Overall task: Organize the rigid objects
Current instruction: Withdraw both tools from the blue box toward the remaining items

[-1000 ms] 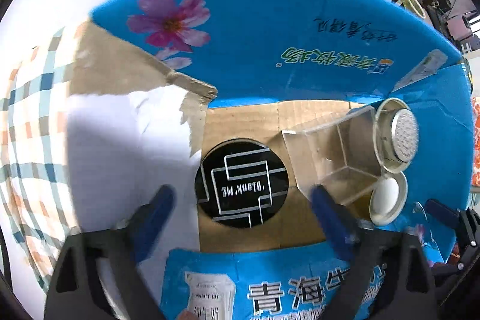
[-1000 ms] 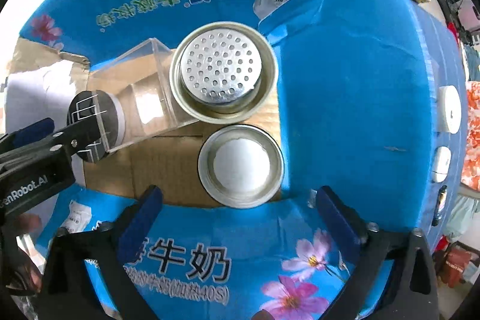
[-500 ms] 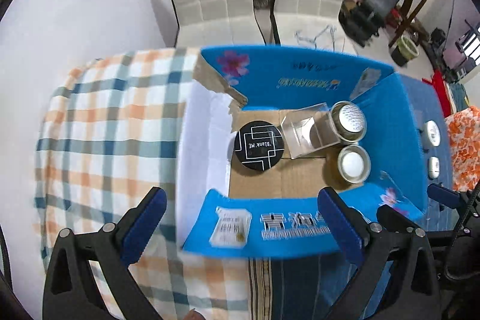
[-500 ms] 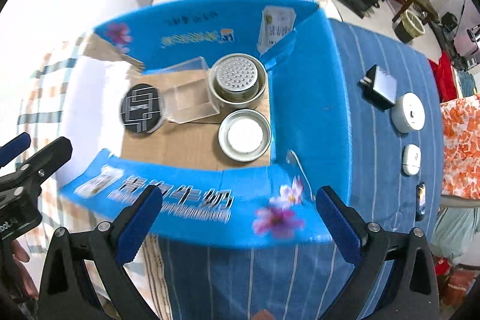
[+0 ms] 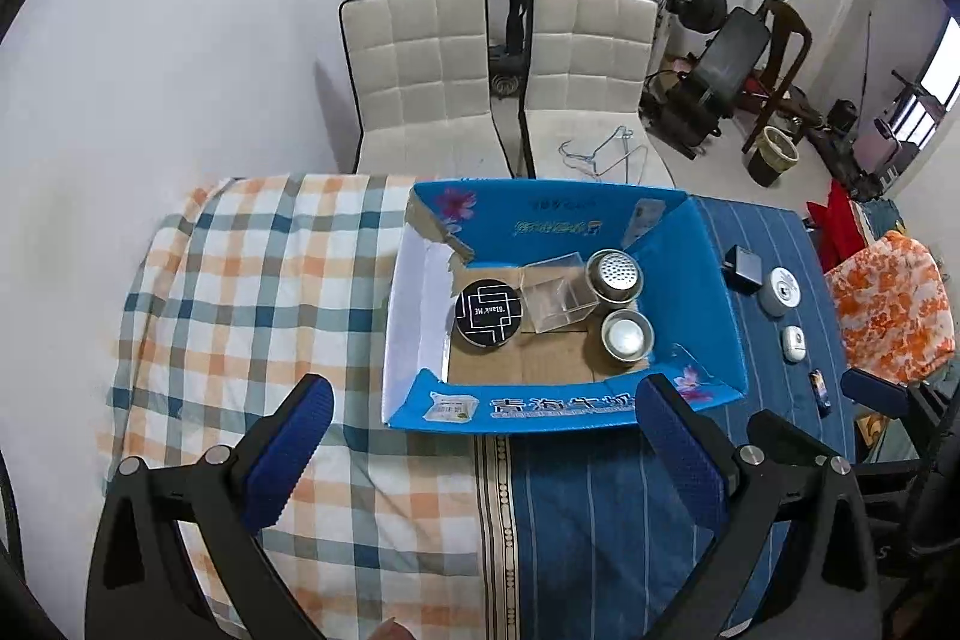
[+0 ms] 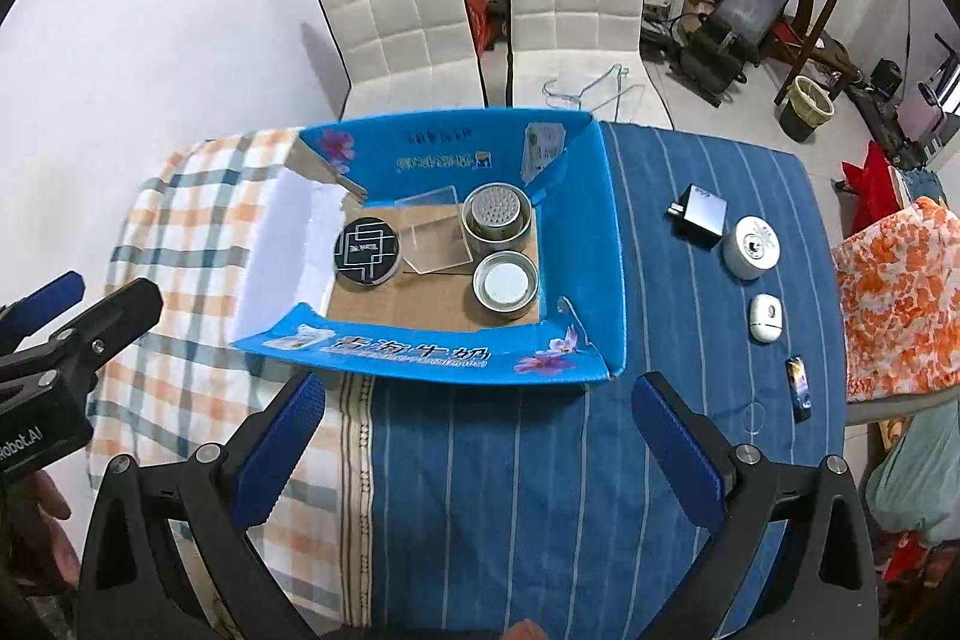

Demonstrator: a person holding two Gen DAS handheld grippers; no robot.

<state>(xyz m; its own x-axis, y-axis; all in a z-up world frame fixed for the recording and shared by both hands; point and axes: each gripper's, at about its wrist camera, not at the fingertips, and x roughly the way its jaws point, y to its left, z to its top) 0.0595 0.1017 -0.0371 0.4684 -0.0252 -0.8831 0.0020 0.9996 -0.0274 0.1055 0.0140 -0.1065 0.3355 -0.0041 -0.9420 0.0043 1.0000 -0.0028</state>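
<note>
Charger [image 6: 699, 212], puck [image 6: 751, 246], case [image 6: 765, 318] — loose, ahead-right of right claw [image 6: 480, 445], nearer it than left claw [image 5: 480, 451]; both released, empty.

Probably a home room: padded chairs [image 5: 420, 64], weight bench [image 5: 729, 58], cloth-covered table [image 5: 252, 280].

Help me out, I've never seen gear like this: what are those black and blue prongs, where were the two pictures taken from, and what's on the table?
The prongs are two-finger grippers, one held in each of a person's hands. A camera on each looks forward along its fingers. The left gripper and right gripper are both open and hold nothing. On the cloth-covered table stands an open blue box containing a black round tin, a clear plastic box and two metal cups. Right of it lie a charger, two white gadgets and a small dark item.
</note>
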